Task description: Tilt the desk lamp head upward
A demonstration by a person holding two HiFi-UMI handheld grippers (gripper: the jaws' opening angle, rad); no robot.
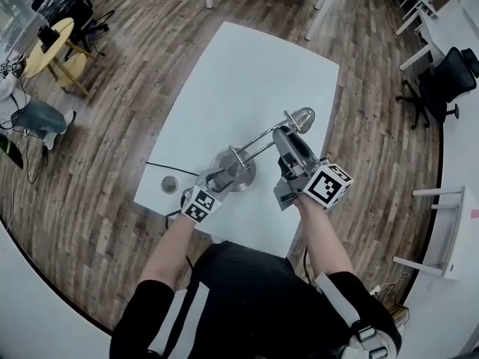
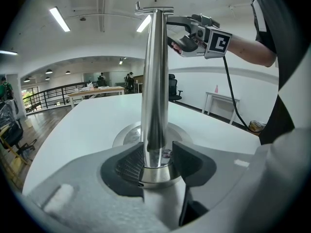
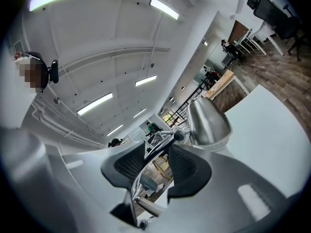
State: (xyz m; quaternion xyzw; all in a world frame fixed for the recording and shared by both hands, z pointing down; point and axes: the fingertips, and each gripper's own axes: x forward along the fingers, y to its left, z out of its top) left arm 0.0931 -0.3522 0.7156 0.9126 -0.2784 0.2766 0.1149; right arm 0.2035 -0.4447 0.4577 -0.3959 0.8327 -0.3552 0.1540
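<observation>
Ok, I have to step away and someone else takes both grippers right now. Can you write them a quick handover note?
Left gripper: shut on the lamp post just above the round base, bracing the lamp on the white table.
Right gripper: open, jaws either side of the thin lamp arm just behind the lamp head, pads not pressing.
Done: lamp braced, right gripper in place.
Left: take hold near the head and tilt it upward; it looks to face down toward the table.

Open-plan office: white desks [image 1: 224, 88], black swivel chairs [image 1: 449, 77], wood floor [image 1: 135, 66], ceiling strip lights [image 2: 59, 19].
</observation>
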